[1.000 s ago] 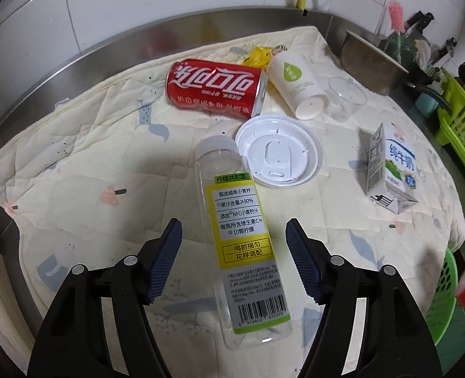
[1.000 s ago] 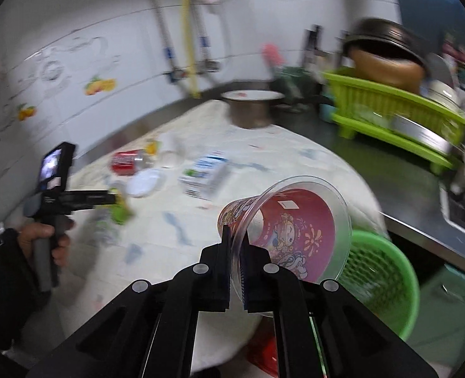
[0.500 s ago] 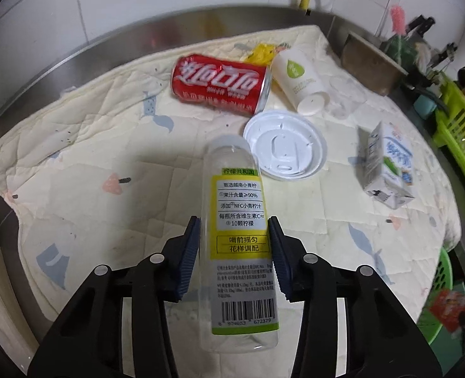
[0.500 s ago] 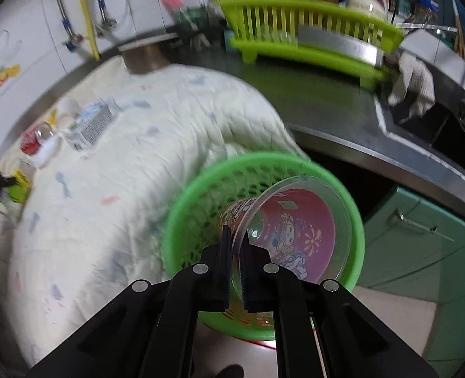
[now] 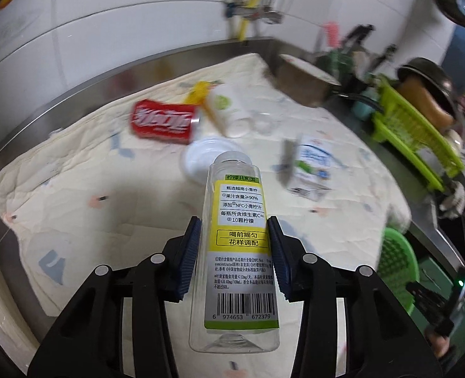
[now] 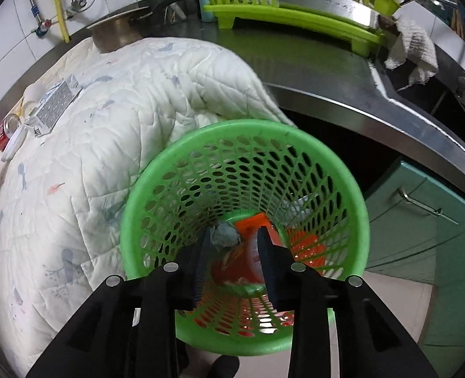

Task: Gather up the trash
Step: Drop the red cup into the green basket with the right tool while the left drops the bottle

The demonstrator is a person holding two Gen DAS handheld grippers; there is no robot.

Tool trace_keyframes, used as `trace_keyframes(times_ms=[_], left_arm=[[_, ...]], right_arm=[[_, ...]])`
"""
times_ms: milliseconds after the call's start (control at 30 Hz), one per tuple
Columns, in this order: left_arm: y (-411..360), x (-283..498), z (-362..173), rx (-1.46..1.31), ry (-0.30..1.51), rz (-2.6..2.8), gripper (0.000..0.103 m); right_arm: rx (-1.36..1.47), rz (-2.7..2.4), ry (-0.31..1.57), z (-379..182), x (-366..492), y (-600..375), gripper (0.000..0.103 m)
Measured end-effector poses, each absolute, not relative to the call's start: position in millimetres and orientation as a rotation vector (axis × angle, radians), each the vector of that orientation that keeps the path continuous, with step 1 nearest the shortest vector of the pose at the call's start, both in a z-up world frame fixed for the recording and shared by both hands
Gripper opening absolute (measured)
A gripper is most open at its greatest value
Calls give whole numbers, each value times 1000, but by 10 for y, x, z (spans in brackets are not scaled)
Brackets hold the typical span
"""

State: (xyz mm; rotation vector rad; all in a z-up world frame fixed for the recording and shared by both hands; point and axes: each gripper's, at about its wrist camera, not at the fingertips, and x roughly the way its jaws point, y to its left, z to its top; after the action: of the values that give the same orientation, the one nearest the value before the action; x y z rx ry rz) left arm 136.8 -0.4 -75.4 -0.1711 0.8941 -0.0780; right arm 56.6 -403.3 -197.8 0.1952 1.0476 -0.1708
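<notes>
Lifted off the quilt (image 5: 74,170) since a second ago: the clear lemon-juice bottle (image 5: 237,245), then lying flat between parted pads, now clamped across its labelled middle by the left gripper (image 5: 234,252), cap end pointing away and the base hanging nearest the lens. Jaws closed in onto it during that second and now pressing both sides of the label.

On the other side, swung from above the desk to directly over the green basket (image 6: 245,220), the right gripper (image 6: 232,261). Gone from its grasp: the red noodle cup (image 6: 248,252), pinched by its rim half a second ago, now lying down inside the basket among other scraps. Jaws just been opening, standing apart with nothing pressed between the pads.

One item binned, then, and the next already in hand. Left on the quilt: red cola can (image 5: 163,121), white paper cup (image 5: 227,115), round white lid (image 5: 200,159), small clear cup (image 5: 264,123) and milk carton (image 5: 309,167). Likely next: bottle carried across to the basket, seen at the desk's far corner in the left view, while the freed right gripper returns for another piece.
</notes>
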Motion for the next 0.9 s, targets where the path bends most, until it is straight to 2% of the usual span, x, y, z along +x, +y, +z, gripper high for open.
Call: trace_keyframes(times_ms=[67,133,233,500,667,900], left_arm=[[-173,1324,-696,-157,886,-131,42],[-374,1298,-647,-140,884,-200,42],[-687,1269,-615,-114,886,-288,42],[-1640,1159,-690,-20,912,-538,42],[-2123,1099,-838,17,943,-631,42],[-2653,1087,-1088,91,984,-713,42]], right_arm=[[213,-177,1020,-1890,500,-4072,39],[219,-192,992,-1787,418,-4102,39],[238,-207,951,-1638,290,-4136,48],[238,-238,847,-1223,-100,-4119,63],[225,-262,799,-1008,-323,-4107,68],[236,-277,772,-906,-574,-4120,69]])
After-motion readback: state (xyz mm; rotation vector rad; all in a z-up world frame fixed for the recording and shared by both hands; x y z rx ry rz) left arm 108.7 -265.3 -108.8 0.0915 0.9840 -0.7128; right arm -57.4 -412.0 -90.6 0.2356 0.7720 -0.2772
